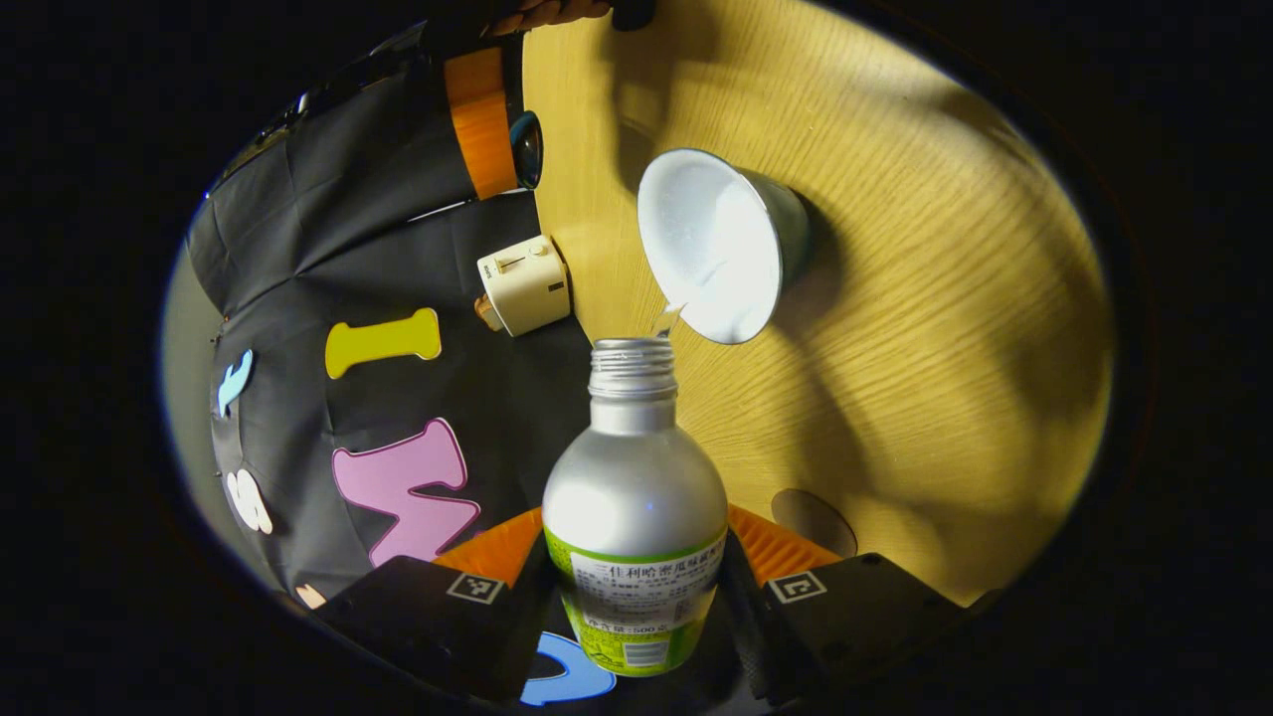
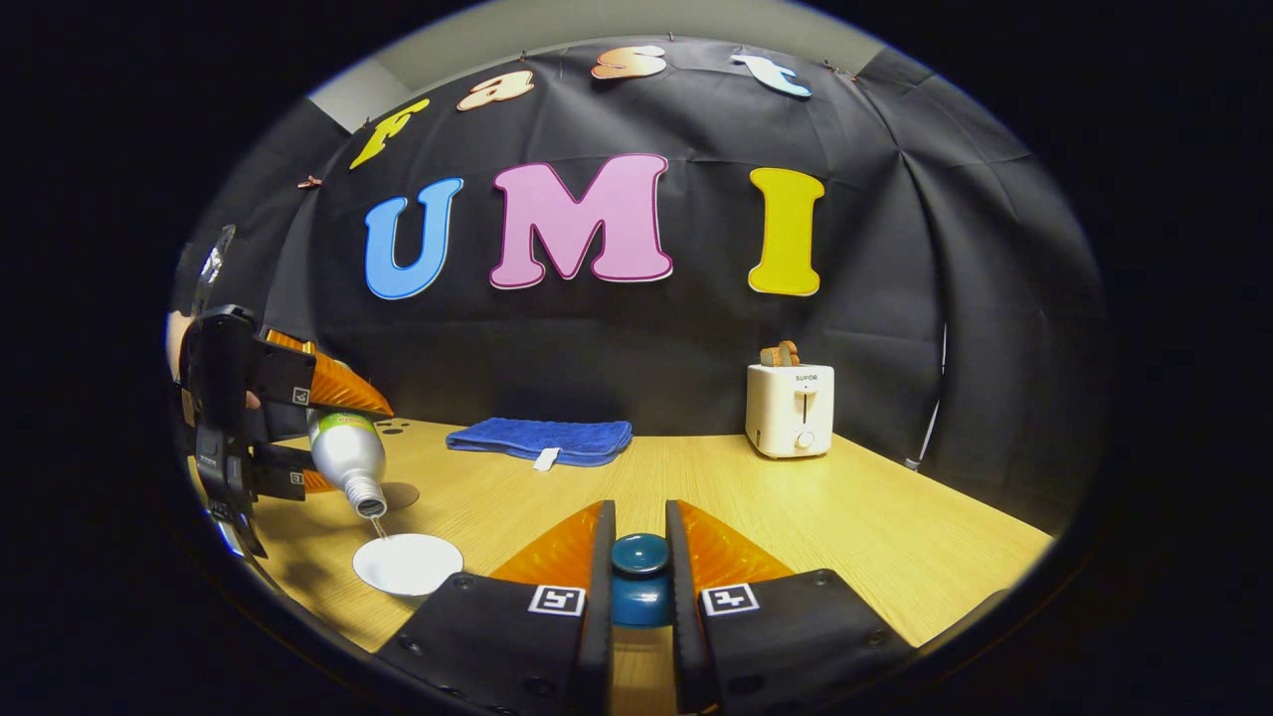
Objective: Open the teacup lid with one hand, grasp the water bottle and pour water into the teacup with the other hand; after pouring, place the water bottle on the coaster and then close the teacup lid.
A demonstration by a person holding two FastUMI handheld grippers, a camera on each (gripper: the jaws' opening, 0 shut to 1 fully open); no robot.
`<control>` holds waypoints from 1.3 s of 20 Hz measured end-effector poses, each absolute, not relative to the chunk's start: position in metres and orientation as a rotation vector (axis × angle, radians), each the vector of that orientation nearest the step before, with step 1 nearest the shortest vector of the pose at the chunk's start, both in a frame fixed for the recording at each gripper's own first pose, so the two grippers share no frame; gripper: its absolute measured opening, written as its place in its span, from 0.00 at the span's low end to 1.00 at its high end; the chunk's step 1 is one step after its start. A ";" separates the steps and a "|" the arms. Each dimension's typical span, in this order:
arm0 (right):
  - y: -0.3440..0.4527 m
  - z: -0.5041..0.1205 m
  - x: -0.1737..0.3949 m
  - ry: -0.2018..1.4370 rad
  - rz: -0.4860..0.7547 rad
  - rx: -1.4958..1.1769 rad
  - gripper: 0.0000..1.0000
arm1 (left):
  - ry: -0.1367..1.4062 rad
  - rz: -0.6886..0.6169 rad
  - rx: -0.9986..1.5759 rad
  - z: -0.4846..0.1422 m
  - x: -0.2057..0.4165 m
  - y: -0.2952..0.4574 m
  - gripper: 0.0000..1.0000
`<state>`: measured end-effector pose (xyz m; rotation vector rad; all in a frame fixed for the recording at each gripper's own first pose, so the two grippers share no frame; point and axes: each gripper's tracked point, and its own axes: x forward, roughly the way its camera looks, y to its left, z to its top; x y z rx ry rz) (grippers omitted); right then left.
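My left gripper (image 1: 636, 542) is shut on a silver water bottle (image 1: 635, 487) with a green label, uncapped and tilted neck-down. A thin stream of water runs from its mouth into the white-lined teacup (image 1: 718, 247) on the wooden table. In the right gripper view the left gripper (image 2: 333, 438) holds the bottle (image 2: 346, 455) at the far left, above the teacup (image 2: 408, 564). My right gripper (image 2: 639, 512) is shut on the knob of the dark teal lid (image 2: 638, 572), held off the cup to its right. A round brown coaster (image 1: 814, 519) (image 2: 400, 494) lies beyond the cup.
A cream toaster (image 2: 791, 408) (image 1: 524, 283) stands at the back right by the cloth wall. A folded blue towel (image 2: 542, 440) lies at the back middle. The wooden table (image 2: 895, 537) stretches bare to the right of my right gripper.
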<state>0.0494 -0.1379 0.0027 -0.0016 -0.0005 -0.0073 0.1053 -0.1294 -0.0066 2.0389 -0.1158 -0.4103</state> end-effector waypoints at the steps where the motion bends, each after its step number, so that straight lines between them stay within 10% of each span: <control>1: -0.138 0.003 0.049 0.000 -0.007 -0.002 0.28 | -0.122 -0.408 2.050 -0.005 0.107 -0.130 0.81; 26: -0.138 0.003 0.050 0.000 -0.007 -0.002 0.28 | -0.214 -0.363 2.269 0.006 0.109 -0.135 0.82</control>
